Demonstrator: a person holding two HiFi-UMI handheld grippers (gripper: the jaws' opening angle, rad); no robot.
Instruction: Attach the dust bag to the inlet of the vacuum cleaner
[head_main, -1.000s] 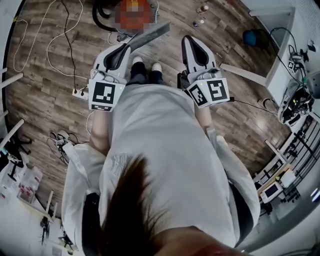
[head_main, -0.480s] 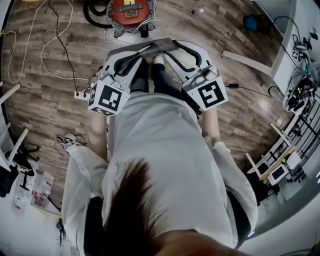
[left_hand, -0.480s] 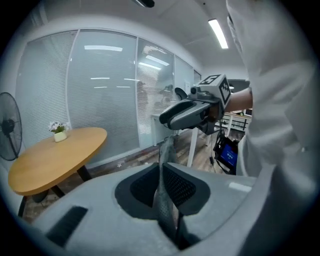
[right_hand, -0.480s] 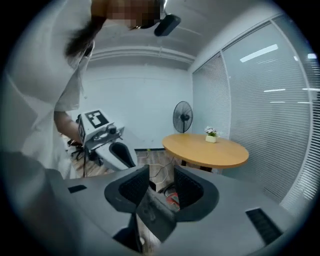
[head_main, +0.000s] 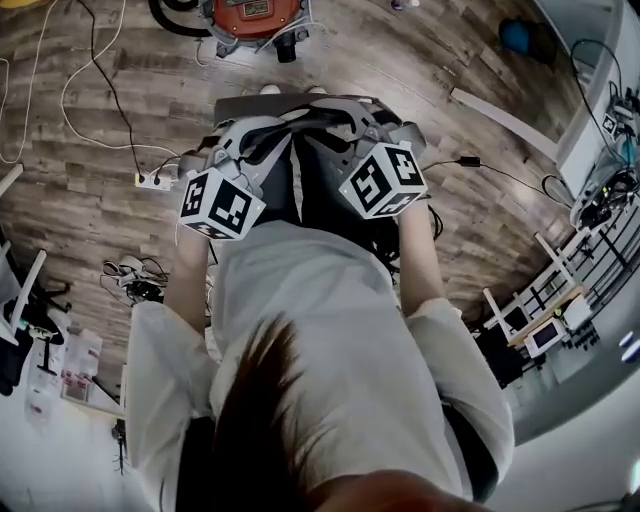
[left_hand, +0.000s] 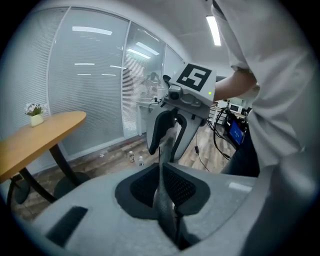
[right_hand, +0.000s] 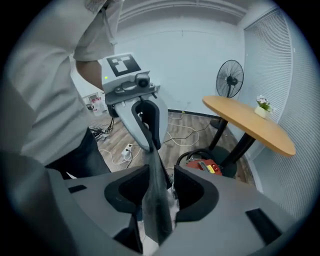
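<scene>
wood floor (head_main: 110, 190) below, with the red vacuum cleaner (head_main: 255, 15) ahead of the feet, well apart from the grey dust bag (right_hand: 155, 215). the left gripper (left_hand: 161, 186) pinches the bag's edge. the right gripper (right_hand: 159, 189) has just been opening, wide now, with the bag loose between its jaws.

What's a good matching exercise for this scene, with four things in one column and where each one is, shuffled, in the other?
Things:
1 dust bag
2 vacuum cleaner
3 flower pot
4 fan

Places:
A on the wooden table
B pinched in the left hand-held gripper
C on the floor by the table's foot
D upright beyond the table

Pairs: 1-B, 2-C, 3-A, 4-D
</scene>
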